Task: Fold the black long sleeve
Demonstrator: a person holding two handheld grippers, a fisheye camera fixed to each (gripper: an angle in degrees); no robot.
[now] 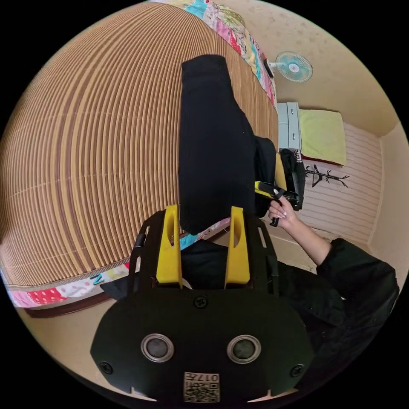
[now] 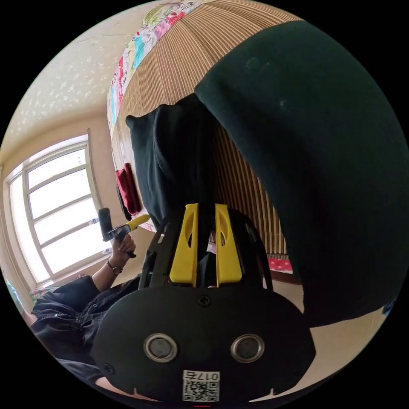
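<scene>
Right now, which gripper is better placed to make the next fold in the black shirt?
Probably the right gripper: its jaws stand close together with the black long sleeve pinched between them. The left gripper has its jaws wide apart, with cloth between them but not pressed.

Bright window (image 2: 59,204) daylight; sharp, heavy fisheye edge distortion.

Striped bamboo mat (image 1: 85,140) spreads above and left of the left tongs, over a patchwork quilt (image 1: 55,294) whose edge shows just left of them. Wall fan (image 1: 294,67) far upper right, grey cabinet (image 1: 289,124) below it, yellow-green cloth (image 1: 322,135) beside that. Window (image 2: 55,204) left of the right tongs; red cushion (image 2: 127,188) near the mat's edge.
</scene>
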